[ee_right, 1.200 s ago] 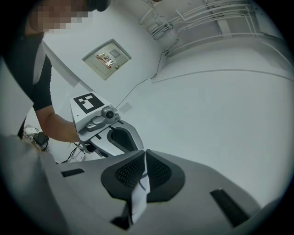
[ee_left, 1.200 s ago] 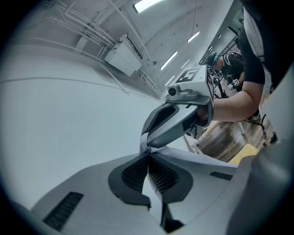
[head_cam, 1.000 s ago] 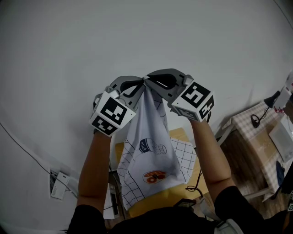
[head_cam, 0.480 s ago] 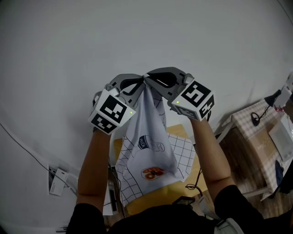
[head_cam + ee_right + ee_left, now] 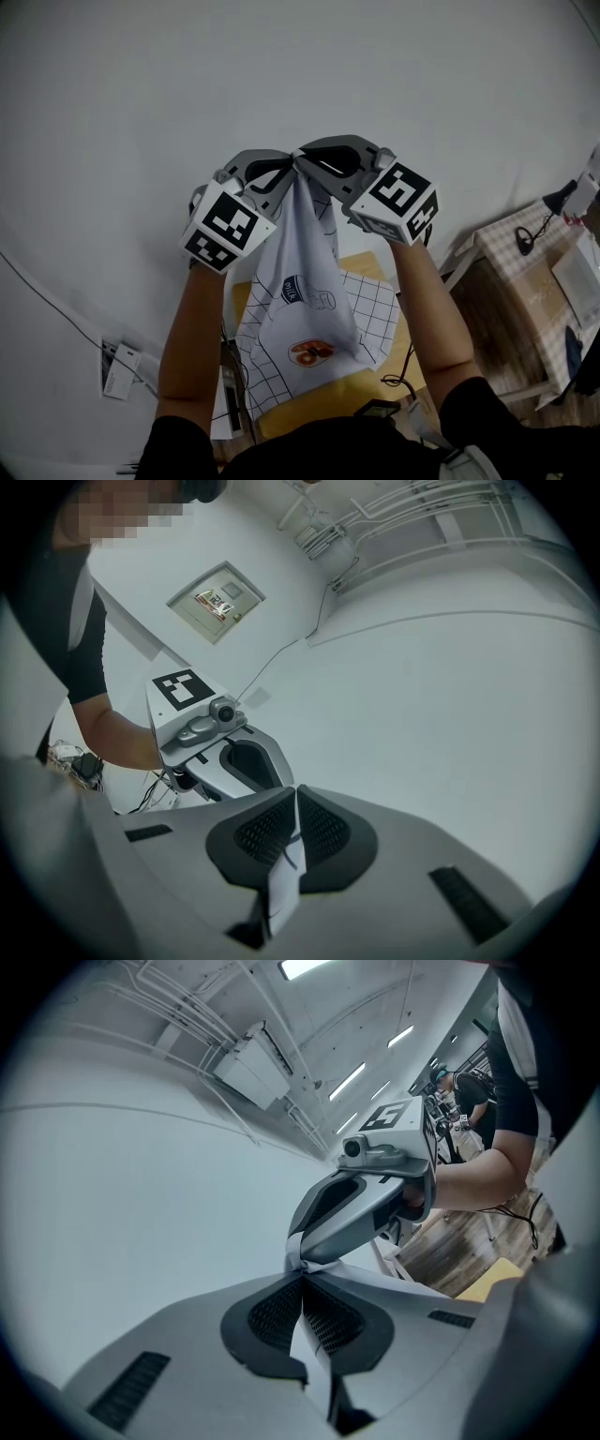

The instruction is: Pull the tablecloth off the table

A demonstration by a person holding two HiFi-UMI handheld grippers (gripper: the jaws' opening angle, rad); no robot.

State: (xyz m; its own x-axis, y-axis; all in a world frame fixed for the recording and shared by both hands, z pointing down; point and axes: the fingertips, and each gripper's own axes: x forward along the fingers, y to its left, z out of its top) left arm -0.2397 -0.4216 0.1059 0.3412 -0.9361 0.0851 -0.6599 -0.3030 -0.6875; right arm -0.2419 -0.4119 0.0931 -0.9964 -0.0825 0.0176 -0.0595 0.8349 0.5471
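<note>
White cloth with a black grid, a milk print and an orange print: the tablecloth [image 5: 305, 300] hangs bunched between the person's forearms. Its top is gathered up at the two claws. Its lower part fans out above a yellow counter [image 5: 309, 412]; I can't tell if the hem touches it.

Left claw [image 5: 289, 176] is pressed together, pinching the cloth's top edge. In the left gripper view a thin fold of fabric runs between the black mesh pads [image 5: 272, 1312].

Right claw [image 5: 305, 161] is also pressed together on the cloth. In the right gripper view a narrow white strip with a black line sits between its pads [image 5: 323, 832] and hangs out below.

The two claw tips meet tip to tip and hold the same gathered bunch. Both marker cubes face the head camera, left cube [image 5: 225, 228] and right cube [image 5: 396, 202].

A second counter with a checked cover [image 5: 525, 234] stands well apart at the right edge, on wood flooring.
</note>
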